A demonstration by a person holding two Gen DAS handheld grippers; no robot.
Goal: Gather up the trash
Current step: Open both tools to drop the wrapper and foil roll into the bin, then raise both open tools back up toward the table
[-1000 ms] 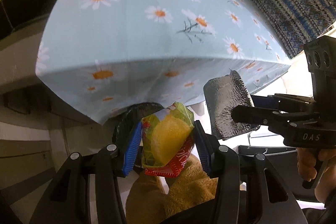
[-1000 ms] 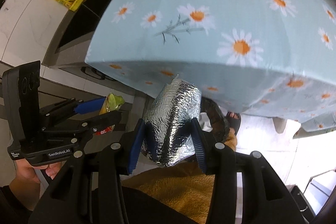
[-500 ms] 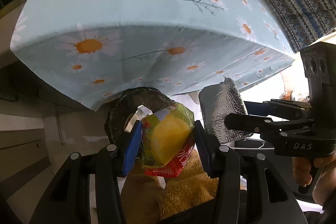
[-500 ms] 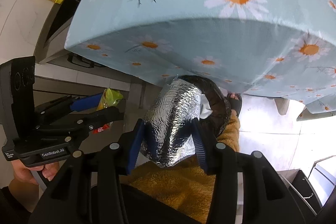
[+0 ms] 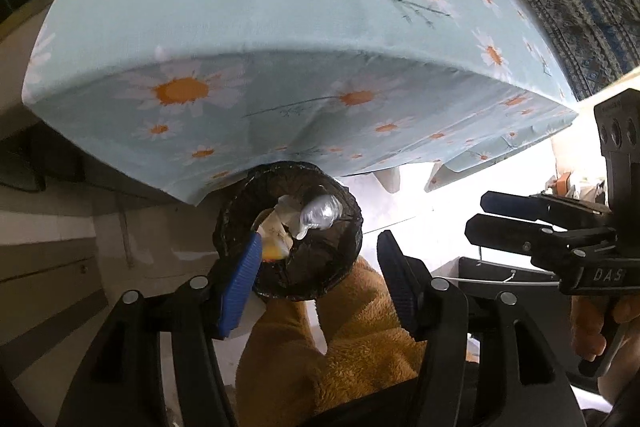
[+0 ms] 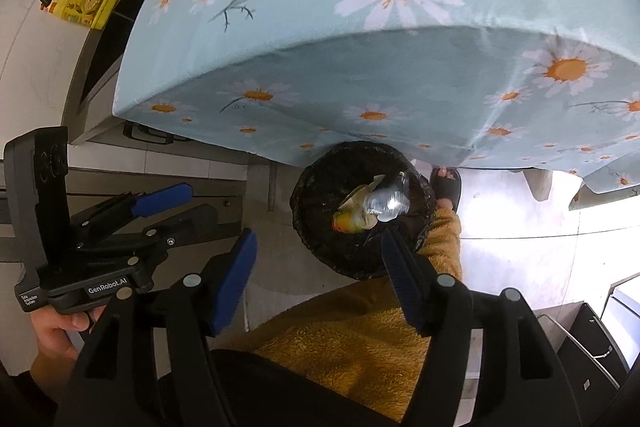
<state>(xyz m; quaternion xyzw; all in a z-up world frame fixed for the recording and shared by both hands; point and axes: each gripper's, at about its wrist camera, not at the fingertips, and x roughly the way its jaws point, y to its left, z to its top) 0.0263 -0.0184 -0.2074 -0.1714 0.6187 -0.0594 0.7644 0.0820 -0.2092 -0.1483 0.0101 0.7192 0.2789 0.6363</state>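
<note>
Left gripper (image 5: 318, 263) at lower centre of its own view, blue pads spread wide, nothing between them. Right gripper (image 6: 320, 277) likewise gaping and bare, low in its frame. Bare hand (image 6: 56, 331) gripping the handle, lower left.

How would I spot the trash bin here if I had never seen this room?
Find the table draped in a pale blue daisy tablecloth. On the floor just below its near edge stands the trash bin, round and lined with a black bag. It is the only dark open container there, with a silver foil packet and a yellow wrapper lying inside.
</note>
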